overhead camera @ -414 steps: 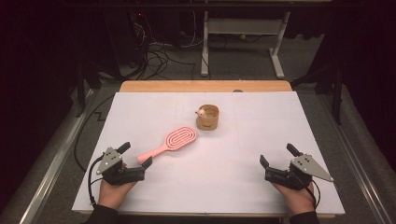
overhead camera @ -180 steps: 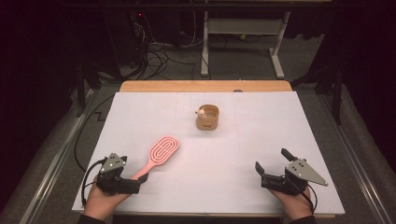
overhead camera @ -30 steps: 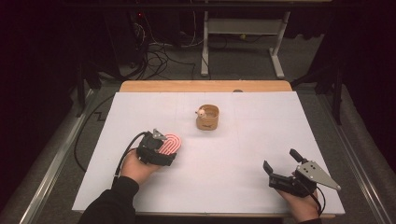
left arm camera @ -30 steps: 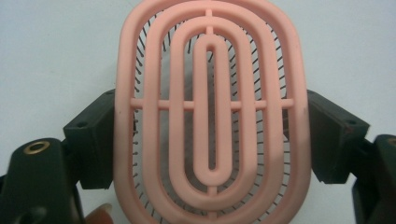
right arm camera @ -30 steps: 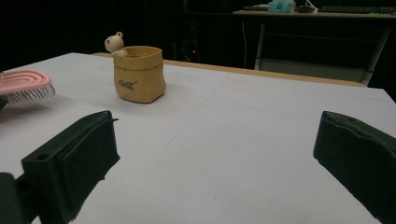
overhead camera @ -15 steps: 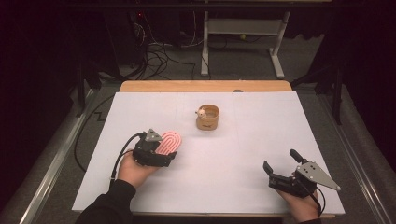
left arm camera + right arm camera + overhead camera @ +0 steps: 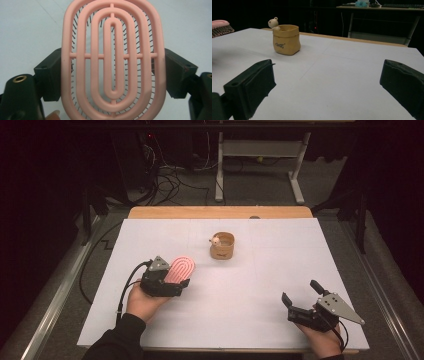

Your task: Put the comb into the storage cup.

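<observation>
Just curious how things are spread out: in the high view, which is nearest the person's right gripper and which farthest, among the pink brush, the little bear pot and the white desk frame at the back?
1. bear pot, table middle.
2. pink brush, in the left gripper.
3. desk frame, on the floor beyond the table.

Measured from the right gripper.

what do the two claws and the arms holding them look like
Both are black, blocky two-jaw tools. The left claw and the right claw each carry a grey three-cornered plate on top, and a black cable trails from each. The left forearm wears a dark sleeve. Brass-coloured screw holes mark the left claw's body.
</observation>
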The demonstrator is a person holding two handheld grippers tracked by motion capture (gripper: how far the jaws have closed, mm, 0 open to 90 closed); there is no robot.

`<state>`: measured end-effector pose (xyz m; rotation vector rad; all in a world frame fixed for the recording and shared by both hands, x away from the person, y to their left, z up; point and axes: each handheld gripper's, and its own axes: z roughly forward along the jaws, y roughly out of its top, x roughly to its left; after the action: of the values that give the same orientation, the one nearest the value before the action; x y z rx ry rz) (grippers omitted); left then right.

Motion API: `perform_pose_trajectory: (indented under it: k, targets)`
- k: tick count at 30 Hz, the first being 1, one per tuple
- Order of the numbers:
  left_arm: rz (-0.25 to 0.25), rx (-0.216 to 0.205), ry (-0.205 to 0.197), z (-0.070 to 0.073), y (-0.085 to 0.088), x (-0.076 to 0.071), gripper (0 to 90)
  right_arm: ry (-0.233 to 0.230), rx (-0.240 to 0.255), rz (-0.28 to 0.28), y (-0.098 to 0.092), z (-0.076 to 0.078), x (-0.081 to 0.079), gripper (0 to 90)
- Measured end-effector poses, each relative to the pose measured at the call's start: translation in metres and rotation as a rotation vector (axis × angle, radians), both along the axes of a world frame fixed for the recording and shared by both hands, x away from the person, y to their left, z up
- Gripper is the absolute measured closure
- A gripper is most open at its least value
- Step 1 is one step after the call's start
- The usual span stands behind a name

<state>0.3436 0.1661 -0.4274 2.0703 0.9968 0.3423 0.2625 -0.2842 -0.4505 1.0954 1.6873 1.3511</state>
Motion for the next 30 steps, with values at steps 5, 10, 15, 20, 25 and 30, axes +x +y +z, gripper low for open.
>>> perform_pose_trajectory:
  k: [5,10,15,20,25,30]
  targets:
    - [0.000,-0.031,-0.042,0.005,0.001,-0.004,18.3,-0.001,0.001,0.001,0.000,0.000,0.000,0.3]
    - [0.000,-0.063,-0.093,0.012,-0.001,-0.009,18.3,-0.001,0.001,0.003,0.000,0.000,0.000,0.3]
    - [-0.010,-0.084,-0.120,0.016,-0.004,-0.011,18.3,0.000,0.001,0.003,0.000,0.000,0.000,0.3]
    - [-0.016,-0.106,-0.133,0.018,-0.006,-0.012,18.3,-0.001,0.001,0.003,0.000,0.000,0.000,0.3]
    - [-0.036,-0.136,-0.147,0.018,-0.010,-0.012,18.3,-0.002,-0.002,0.005,0.000,0.000,0.000,0.4]
    - [-0.045,-0.151,-0.161,0.017,-0.014,-0.013,18.3,0.000,-0.006,0.008,0.001,0.000,0.000,0.3]
